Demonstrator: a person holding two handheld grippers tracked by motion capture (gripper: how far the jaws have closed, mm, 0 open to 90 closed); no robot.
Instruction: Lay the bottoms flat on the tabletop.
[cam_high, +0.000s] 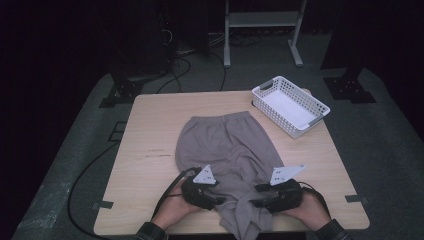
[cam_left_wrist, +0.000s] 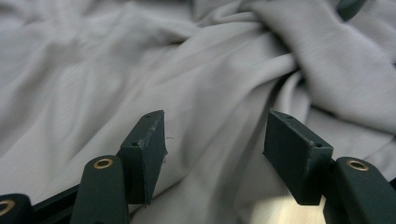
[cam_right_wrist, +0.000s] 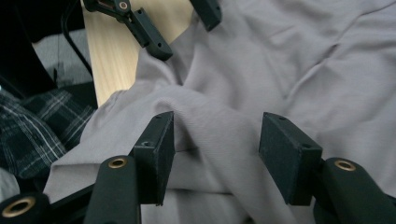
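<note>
Cloth was the thing being worked on: a soft grey pair of stretchy fabric shorts (cam_high: 227, 155), spread on the pale wooden table (cam_high: 145, 130). The waistband lay toward twelve o'clock, and the leg ends hung over the table edge at six o'clock. A white plastic basket with holes (cam_high: 290, 105) sat near them at about two o'clock, not touching them.

I think the shorts were light and floppy. They would bend and bunch up, and they would not break. They might slip out of a weak pinch, so a thick fold or a hem near the leg ends looked like a good place to grab.

The left gripper (cam_high: 216, 200) was at about seven o'clock of the shorts, and its jaws stood partly open. In the left gripper view, cloth lay in front of the black pads (cam_left_wrist: 147, 149) and between them, but they did not squeeze it.

The right gripper (cam_high: 260, 196) was at about five o'clock, partly open too. In the right gripper view, a raised fold (cam_right_wrist: 210, 121) sat between its jaws, and the pads were not pressing on it.
</note>
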